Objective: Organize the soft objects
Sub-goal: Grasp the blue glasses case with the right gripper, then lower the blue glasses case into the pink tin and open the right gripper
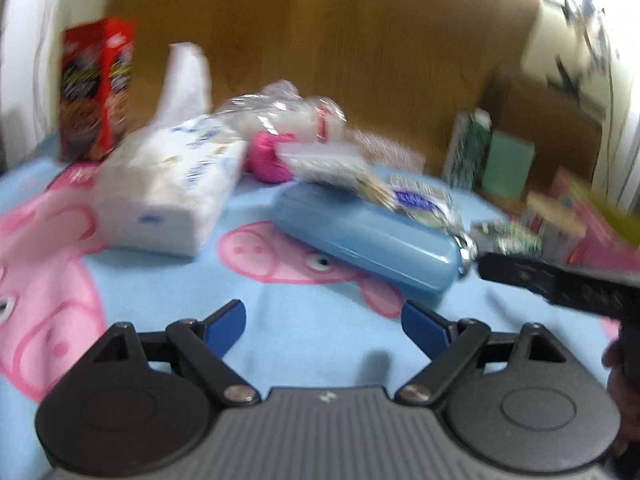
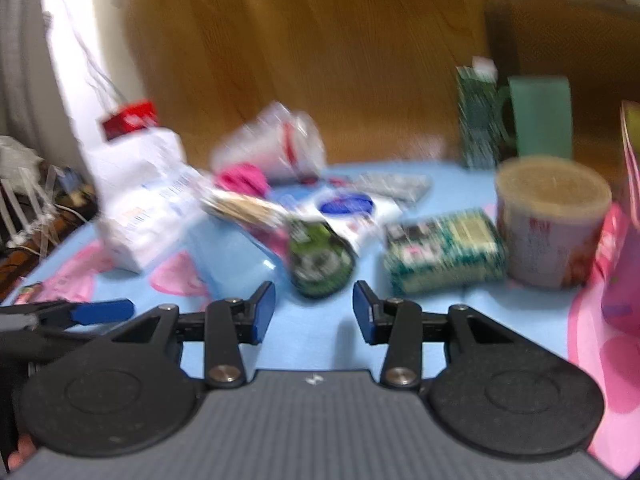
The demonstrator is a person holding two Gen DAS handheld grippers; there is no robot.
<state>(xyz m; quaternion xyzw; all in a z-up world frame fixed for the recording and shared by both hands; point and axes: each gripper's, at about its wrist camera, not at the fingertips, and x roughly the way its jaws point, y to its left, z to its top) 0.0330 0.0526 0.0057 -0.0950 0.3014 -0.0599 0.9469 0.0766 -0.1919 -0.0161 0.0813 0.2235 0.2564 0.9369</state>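
Note:
Both views are motion-blurred. A white tissue pack [image 1: 168, 188] lies on the blue cartoon-pig blanket [image 1: 312, 336], also in the right wrist view [image 2: 140, 200]. Behind it sit a pink soft ball [image 1: 268, 156] and a clear plastic-wrapped bundle [image 1: 280, 108]. A blue hard case [image 1: 368, 236] lies in the middle with flat packets [image 1: 424, 200] on it. My left gripper [image 1: 323, 326] is open and empty, short of the case. My right gripper [image 2: 314, 312] is open and empty, just before a green round packet [image 2: 320, 260].
A red snack box [image 1: 96, 88] stands at the far left. A green patterned pack [image 2: 444, 252], a round tub [image 2: 552, 220], a green carton [image 2: 478, 120] and a teal mug [image 2: 540, 116] stand right. A wooden board [image 1: 320, 40] backs the bed.

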